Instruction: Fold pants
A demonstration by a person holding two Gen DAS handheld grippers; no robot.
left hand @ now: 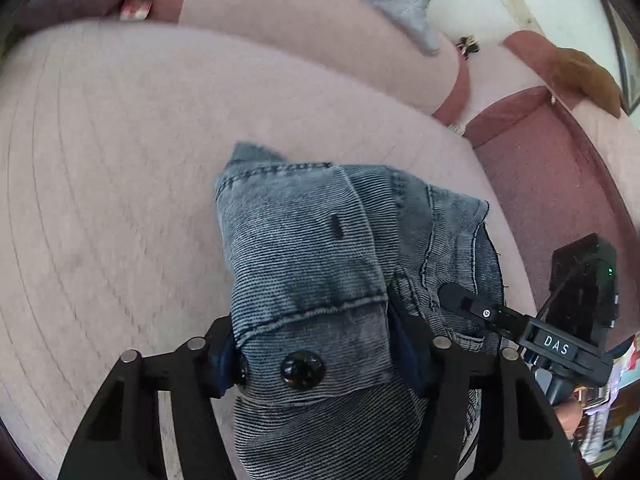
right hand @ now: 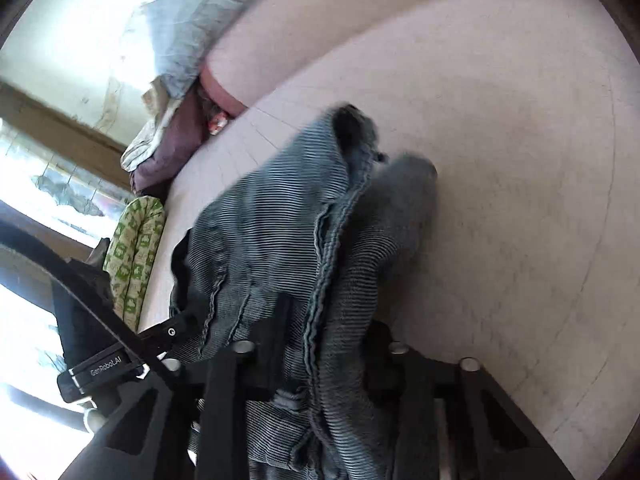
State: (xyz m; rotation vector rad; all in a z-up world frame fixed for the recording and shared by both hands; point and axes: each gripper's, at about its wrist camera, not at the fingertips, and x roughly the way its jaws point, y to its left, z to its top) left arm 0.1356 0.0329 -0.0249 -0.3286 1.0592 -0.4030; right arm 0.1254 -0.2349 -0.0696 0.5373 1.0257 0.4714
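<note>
Sofa seat: a pale pink cushion is seen across most of both views, with the pants resting on it.
Pants: grey-blue denim pants are bunched at lower centre of the left wrist view; their long axis is seen running from the bottom edge up toward mid-frame.
Left gripper: the left gripper is clenched on the waistband, with the dark button lying between its fingers.
Right gripper: the right gripper is closed on a fold of the pants, which is seen running from bottom centre toward the upper middle.
</note>
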